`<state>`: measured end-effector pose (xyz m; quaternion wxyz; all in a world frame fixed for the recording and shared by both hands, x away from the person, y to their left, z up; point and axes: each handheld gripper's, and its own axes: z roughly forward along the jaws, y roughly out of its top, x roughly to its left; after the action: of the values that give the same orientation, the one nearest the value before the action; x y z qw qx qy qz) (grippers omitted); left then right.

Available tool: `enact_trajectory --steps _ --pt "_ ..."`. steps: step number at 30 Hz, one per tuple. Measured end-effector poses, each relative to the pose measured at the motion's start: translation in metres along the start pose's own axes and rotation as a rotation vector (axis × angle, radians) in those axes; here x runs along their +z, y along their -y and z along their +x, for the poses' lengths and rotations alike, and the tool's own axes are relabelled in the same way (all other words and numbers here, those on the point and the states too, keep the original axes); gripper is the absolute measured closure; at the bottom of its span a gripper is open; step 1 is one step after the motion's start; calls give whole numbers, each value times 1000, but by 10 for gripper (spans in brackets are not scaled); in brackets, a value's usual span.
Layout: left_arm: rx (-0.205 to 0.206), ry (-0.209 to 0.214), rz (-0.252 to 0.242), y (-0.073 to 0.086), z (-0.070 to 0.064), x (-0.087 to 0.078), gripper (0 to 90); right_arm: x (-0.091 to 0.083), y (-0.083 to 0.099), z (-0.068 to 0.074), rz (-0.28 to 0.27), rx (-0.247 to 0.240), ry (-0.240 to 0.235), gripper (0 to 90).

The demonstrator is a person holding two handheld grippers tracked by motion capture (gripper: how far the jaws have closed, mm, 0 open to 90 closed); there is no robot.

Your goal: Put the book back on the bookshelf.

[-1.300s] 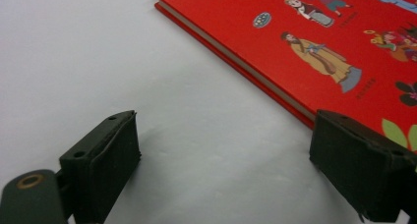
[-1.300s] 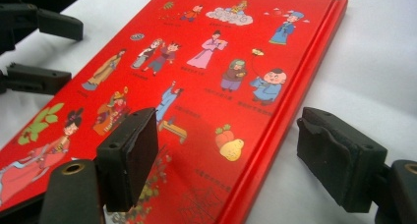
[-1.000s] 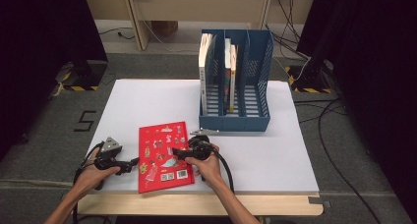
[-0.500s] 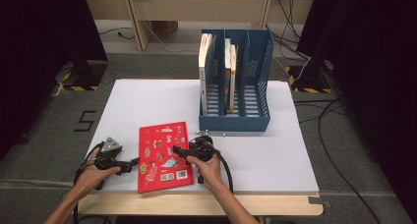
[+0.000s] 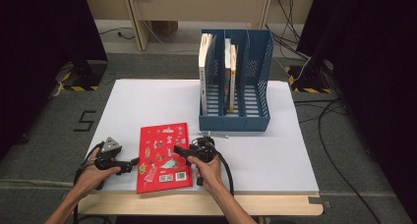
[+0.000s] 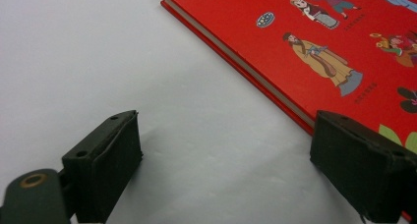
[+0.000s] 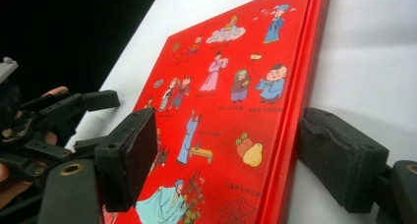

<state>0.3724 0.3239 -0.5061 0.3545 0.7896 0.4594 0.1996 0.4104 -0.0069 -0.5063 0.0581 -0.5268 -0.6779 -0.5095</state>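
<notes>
Red covers most of what we see up close: a red picture book (image 5: 163, 156) lies flat on the white table (image 5: 275, 150), near the front edge, with cartoon figures printed across its cover. We hold a gripper in each hand, one on either side of it.

Our right gripper (image 5: 181, 151) sits at the book's right long edge, and in the right gripper view (image 7: 231, 160) its jaws stand spread wide. One pad hangs over the cover and the other rests on the table just outside the spine, so the edge of the book lies between them; we cannot tell whether either pad touches it. Our right hand (image 5: 207, 166) grips the handle just behind.

Our left gripper (image 5: 129, 164) lies low on the table at the book's left edge. In the left gripper view (image 6: 223, 172) its jaws are spread as well: one pad is over bare table, the other sits at the book's corner, overlapping the cover's rim. Our left hand (image 5: 96, 170) holds it near the table's front left corner.

Farther back stands a blue file rack (image 5: 235, 120) with three compartments. One upright book (image 5: 204, 67) fills the left compartment and two thin books (image 5: 229, 71) stand in the middle one.
</notes>
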Motion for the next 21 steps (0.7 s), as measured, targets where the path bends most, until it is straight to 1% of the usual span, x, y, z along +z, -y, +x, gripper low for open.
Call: enact_trajectory --steps 1,2,4,5,9,10,12,14,15,17,19,21 --pt "0 0 0 0 0 0 104 0 0 1 2 4 1 241" --pt "0 1 0 0 0 0 104 0 0 0 5 -4 0 241" --pt "0 0 0 0 0 0 105 -1 -1 -2 9 17 -18 242" --pt "0 0 -1 0 0 0 104 -2 -1 -3 12 38 -28 244" --pt "-2 0 -2 0 0 0 103 -4 1 -3 14 58 -42 243" --pt "-2 0 -2 0 0 0 103 -4 1 -3 15 80 -52 243" --pt "-4 2 -1 0 0 0 103 -5 1 -5 15 74 -66 251" --pt "-3 1 -1 0 0 0 104 -6 0 -8 19 96 -83 259" --pt "-2 1 -1 0 0 0 104 -6 -2 -9 19 84 -98 266" --pt "-3 2 -1 0 0 0 104 -8 -5 -10 23 89 -121 269" --pt "-3 2 -1 0 0 0 104 -9 -7 -10 16 83 -131 288" --pt "-5 3 -1 0 0 0 104 -8 -7 -11 15 83 -140 289"
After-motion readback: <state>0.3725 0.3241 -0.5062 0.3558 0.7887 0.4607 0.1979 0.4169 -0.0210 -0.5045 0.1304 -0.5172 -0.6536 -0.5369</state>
